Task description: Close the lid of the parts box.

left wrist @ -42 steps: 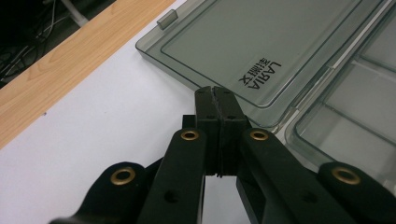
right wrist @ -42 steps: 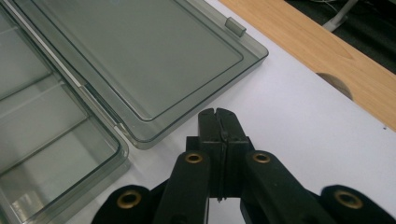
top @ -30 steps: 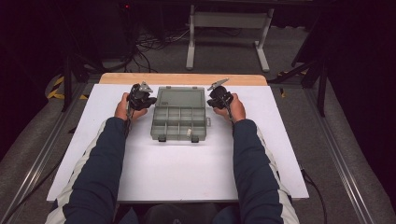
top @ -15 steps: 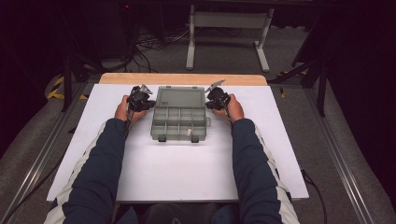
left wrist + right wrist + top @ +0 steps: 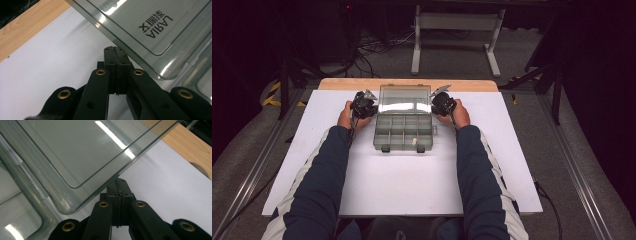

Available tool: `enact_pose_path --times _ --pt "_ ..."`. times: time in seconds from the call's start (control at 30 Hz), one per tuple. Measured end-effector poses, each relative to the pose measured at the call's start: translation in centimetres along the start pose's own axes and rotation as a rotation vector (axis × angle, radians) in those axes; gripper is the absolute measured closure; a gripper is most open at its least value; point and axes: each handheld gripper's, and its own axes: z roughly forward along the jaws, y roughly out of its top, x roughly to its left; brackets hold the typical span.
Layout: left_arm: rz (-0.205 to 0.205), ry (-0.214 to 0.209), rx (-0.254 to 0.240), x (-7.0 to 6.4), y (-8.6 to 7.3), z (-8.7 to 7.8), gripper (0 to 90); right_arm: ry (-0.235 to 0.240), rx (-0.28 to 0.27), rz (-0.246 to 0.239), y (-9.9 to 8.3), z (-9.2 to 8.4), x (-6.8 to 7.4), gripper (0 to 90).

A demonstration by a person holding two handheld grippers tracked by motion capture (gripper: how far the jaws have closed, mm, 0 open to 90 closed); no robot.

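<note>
- Two dark-blue sleeves with pale stripes (image 5: 319, 185) come in over the near edge of the white worktop (image 5: 402, 185).
- Clear grey plastic compartment box (image 5: 403, 132) sits at mid-width, toward the far edge; two dark latches on its near wall, a small pale item in a near compartment.
- Its transparent lid (image 5: 404, 98) stands raised at the back, tilted toward the far edge; lettering shows on it in the left gripper view.
- Left tongs (image 5: 116, 53): pressed together, nothing between them, tips at the lid's left edge (image 5: 130, 53). Contact cannot be confirmed.
- Right tongs (image 5: 119, 185): pressed together, nothing between them, tips just under the lid's right edge (image 5: 105, 182). Contact cannot be confirmed.
- Bare wooden strip (image 5: 352, 83) runs along the far edge of the worktop.
- Beyond it: dark floor, cables, a grey metal stand (image 5: 457, 22).
</note>
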Motion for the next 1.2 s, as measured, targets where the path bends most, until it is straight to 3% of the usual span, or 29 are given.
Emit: enact_pose_path --times 0.27,0.9,1.2 --pt "-0.023 0.044 -0.038 -0.1 0.3 0.1 89.6 -0.034 -0.049 0.022 -0.2 0.1 0.1 90.0" --pt "-0.036 0.125 -0.150 -0.3 1.7 -1.9 89.8 -0.124 -0.183 0.029 0.5 -1.8 0.3 90.0" --pt "-0.004 0.161 -0.184 -0.6 2.7 -3.7 89.9 -0.183 -0.253 0.011 1.4 -3.5 0.6 90.0"
